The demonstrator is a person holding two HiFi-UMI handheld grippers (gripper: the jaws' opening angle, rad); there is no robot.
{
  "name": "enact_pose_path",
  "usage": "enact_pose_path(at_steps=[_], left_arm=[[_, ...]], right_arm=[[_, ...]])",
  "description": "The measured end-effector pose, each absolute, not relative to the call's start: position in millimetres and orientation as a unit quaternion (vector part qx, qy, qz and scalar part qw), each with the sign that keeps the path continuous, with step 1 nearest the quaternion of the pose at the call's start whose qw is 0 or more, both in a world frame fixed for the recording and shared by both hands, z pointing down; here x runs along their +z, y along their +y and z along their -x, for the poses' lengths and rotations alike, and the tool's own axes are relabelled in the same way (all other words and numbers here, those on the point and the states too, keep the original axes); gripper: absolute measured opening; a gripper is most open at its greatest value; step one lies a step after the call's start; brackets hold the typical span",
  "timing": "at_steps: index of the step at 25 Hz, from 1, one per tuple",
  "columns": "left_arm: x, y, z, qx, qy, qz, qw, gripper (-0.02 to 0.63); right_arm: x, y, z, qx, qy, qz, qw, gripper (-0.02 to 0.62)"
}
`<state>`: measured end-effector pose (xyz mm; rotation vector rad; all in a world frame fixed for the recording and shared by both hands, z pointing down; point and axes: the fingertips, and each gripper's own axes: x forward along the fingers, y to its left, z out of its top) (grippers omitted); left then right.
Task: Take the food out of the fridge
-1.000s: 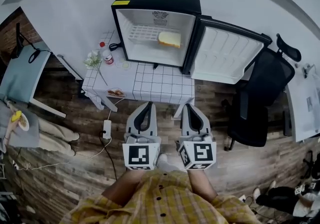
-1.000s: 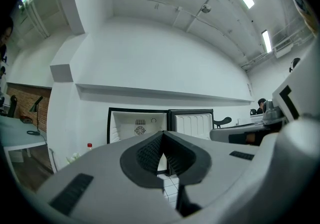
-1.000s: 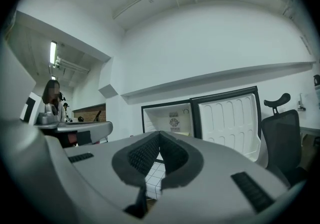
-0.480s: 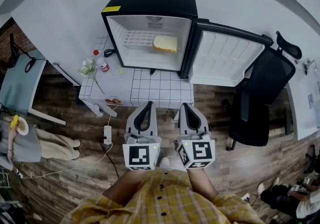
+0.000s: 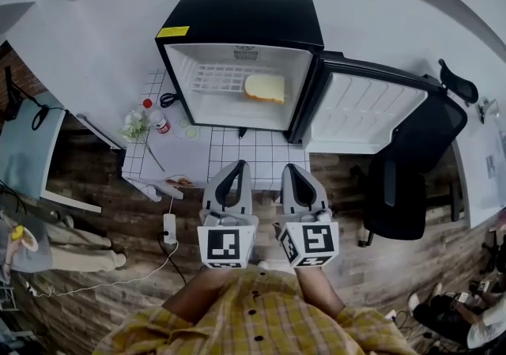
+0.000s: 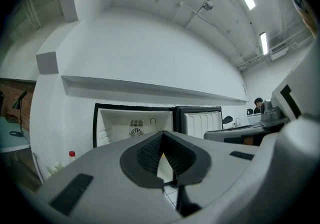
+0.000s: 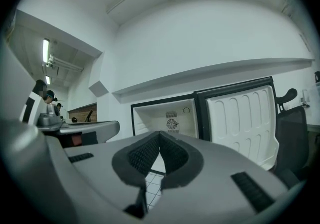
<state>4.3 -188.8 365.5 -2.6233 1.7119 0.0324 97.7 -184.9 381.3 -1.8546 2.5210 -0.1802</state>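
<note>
A black mini fridge [image 5: 237, 17] stands on a white tiled table [image 5: 245, 148] with its door [image 5: 364, 112] swung open to the right. Inside, a yellow slice of bread-like food [image 5: 265, 88] lies on the wire shelf [image 5: 217, 77]. My left gripper [image 5: 237, 165] and right gripper [image 5: 290, 168] are side by side before the table's near edge, pointing level at the fridge, both shut and empty. In the left gripper view the left gripper [image 6: 162, 132] has the open fridge [image 6: 125, 123] ahead. In the right gripper view the right gripper [image 7: 159, 133] faces the fridge [image 7: 167, 115] and door [image 7: 245, 118].
On the table's left part stand a red-capped bottle [image 5: 163, 125], flowers [image 5: 133, 124] and a small plate of food [image 5: 180, 182]. A black office chair [image 5: 411, 164] sits right of the door. A power strip [image 5: 168, 227] and cable lie on the wooden floor.
The person and both grippers have moved closer to the table and fridge, which now look larger and lower in the head view. Both grippers stayed shut.
</note>
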Motion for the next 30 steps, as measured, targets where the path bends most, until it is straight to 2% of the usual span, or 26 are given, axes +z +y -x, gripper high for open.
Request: enact_pose_path(at_steps=[8, 17, 27, 30], left_arm=[[367.4, -239.0, -0.1, 0.015, 0.527, 0.85, -0.009, 0.005], [371.1, -275.6, 14.1, 0.015, 0.514, 0.858, -0.009, 0.005], [375.3, -302.9, 23.6, 0.012, 0.507, 0.862, -0.008, 0.005], [376.9, -307.4, 26.7, 0.011, 0.507, 0.862, -0.01, 0.005]], right_arm=[[386.0, -229.9, -92.0, -0.095, 0.795, 0.599, 0.024, 0.006], [418.8, -270.6, -89.2, -0.263, 0.768, 0.569, 0.135, 0.006], [436.0, -297.1, -76.3, -0.352, 0.732, 0.546, 0.206, 0.006], [441.7, -303.5, -76.6, -0.394, 0.709, 0.525, 0.257, 0.006]])
